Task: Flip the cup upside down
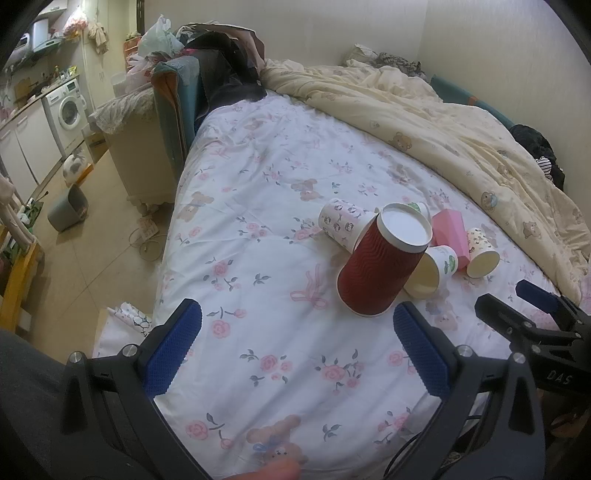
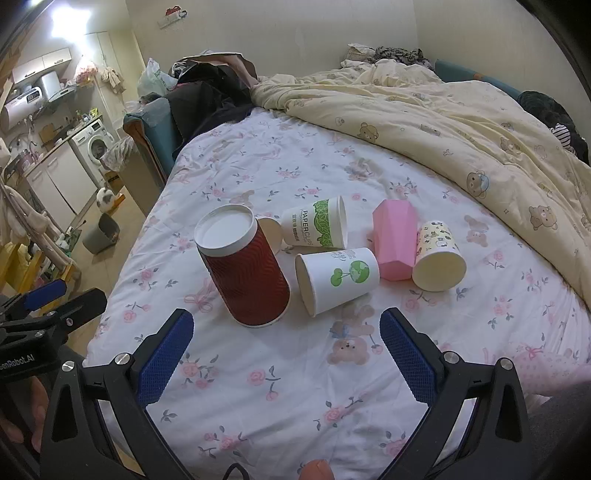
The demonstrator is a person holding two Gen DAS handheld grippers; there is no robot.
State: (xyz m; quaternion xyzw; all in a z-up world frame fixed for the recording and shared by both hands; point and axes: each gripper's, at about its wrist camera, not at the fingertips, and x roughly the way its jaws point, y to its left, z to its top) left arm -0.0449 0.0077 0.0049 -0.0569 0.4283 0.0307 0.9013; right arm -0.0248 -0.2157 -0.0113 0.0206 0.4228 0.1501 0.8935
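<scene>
I see my left gripper point(image 1: 297, 354) spread wide with nothing in it; my right gripper point(image 2: 286, 356) is likewise released. The ribbed dark-red paper cup point(image 2: 245, 267) stands mouth-down on the floral white bedsheet point(image 2: 295, 398), just ahead of both, apart from their fingers. Beyond it a tree-printed white paper cup point(image 2: 338, 278) lies sideways.

A bed point(image 2: 280, 387) covered by a white sheet printed with pink roses and bears fills most of both views. A cream quilt point(image 2: 461, 125) with bear prints is bunched along the pale wall point(image 2: 295, 33). Dark clothes point(image 1: 225, 74) are piled at the far end. To the left, a beige tiled floor point(image 1: 92, 236) is seen, with a grey bin point(image 1: 68, 212) on it. A washing machine point(image 1: 68, 107) is set beside white cabinets point(image 1: 26, 147). Bright light glares at upper left in the right wrist view.
</scene>
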